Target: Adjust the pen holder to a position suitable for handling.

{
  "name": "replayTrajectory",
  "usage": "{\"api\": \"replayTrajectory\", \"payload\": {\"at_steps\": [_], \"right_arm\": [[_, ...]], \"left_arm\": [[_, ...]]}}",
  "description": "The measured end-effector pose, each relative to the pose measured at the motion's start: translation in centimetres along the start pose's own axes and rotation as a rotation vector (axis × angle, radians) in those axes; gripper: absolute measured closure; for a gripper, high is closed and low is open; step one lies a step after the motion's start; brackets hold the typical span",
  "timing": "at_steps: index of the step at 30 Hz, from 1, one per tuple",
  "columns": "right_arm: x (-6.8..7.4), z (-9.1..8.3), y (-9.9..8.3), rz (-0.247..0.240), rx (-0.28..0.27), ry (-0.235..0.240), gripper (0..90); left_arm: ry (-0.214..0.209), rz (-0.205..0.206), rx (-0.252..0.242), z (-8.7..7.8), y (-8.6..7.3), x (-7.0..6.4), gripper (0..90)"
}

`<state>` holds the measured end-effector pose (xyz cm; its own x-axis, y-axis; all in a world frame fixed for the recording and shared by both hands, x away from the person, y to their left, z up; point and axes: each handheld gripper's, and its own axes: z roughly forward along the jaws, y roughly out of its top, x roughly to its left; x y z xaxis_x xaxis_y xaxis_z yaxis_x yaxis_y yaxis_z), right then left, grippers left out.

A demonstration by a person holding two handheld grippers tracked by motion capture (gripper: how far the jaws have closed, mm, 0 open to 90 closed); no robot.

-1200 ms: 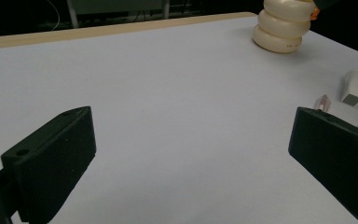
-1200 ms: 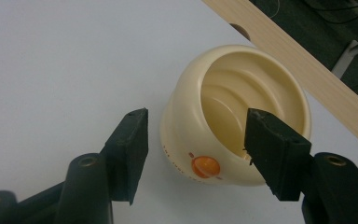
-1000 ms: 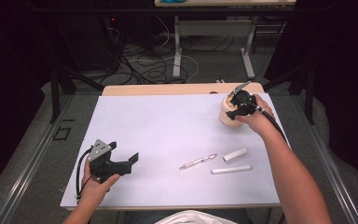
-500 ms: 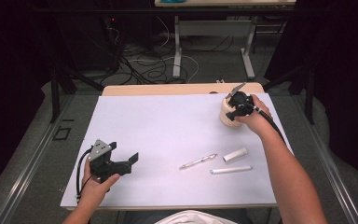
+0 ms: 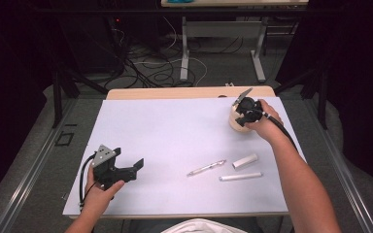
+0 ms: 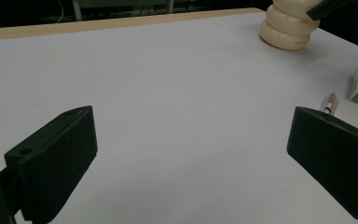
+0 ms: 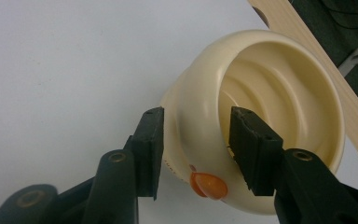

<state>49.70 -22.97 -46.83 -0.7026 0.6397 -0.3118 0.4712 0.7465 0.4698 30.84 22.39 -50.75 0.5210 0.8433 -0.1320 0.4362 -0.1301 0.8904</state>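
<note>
White sheeting covers the counter [image 5: 175,141], whose bare wooden edge shows along the far side, with dark floor and cables beyond. Compared with the frames a second and half a second earlier, the right claw [image 5: 243,108] has shifted slightly leftward and settled over the cream ribbed cup [image 5: 237,124] at the far right of the counter; the left claw [image 5: 132,167] has not moved. The right gripper view shows why this matters: one jaw now stands outside the wall of the cup [image 7: 261,121] and the other inside it, straddling the near rim by an orange mark, with the right claw [image 7: 196,126] part-open and apparently not yet pressing on the wall. A rim pinch thus appears ready to be closed. The right forearm reaches diagonally from the near right corner, the wrist bent downward over the cup. The left hand rests near the left front edge, its claw wide open and empty, pointing rightward just above the sheet. A pen [image 5: 206,168], a white cap [image 5: 245,161] and a white tube [image 5: 240,176] lie untouched near the right forearm.
</note>
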Motion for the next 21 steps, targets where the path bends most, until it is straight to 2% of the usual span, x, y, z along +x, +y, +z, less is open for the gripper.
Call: {"api": "replayTrajectory", "payload": {"at_steps": [7,9,10,11,17,18,19,20,21], "right_arm": [[0.27,0.05,-0.14,-0.031,0.011,0.011,63.9],[0.34,-0.12,-0.12,-0.034,0.021,-0.007,65.1],[0.25,-0.09,-0.16,-0.045,-0.006,-0.007,66.2],[0.27,-0.26,-0.12,-0.051,0.009,-0.013,66.9],[0.47,-0.20,-0.17,-0.055,0.021,0.015,70.7],[0.76,-0.19,-0.22,-0.024,0.019,0.023,72.8],[0.76,-0.19,-0.22,-0.024,0.019,0.023,72.8],[0.66,0.05,-0.24,-0.045,-0.012,0.032,73.6],[0.57,-0.26,-0.09,-0.062,0.032,0.037,74.0]], "left_arm": [[0.001,0.001,0.005,0.01,-0.02,-0.01,1.7],[0.002,0.003,0.003,0.03,-0.02,0.00,1.7],[0.002,0.003,0.004,0.03,-0.02,0.00,1.7],[0.002,0.003,0.005,0.03,-0.02,0.01,1.7],[0.002,-0.007,0.003,0.03,-0.03,-0.01,1.7],[0.002,-0.007,0.003,0.04,-0.04,-0.01,1.7],[0.002,-0.007,0.003,0.04,-0.04,-0.01,1.7],[0.002,-0.007,0.004,0.05,-0.04,-0.01,1.7],[0.002,-0.007,0.004,0.05,-0.04,0.00,1.7]]}}
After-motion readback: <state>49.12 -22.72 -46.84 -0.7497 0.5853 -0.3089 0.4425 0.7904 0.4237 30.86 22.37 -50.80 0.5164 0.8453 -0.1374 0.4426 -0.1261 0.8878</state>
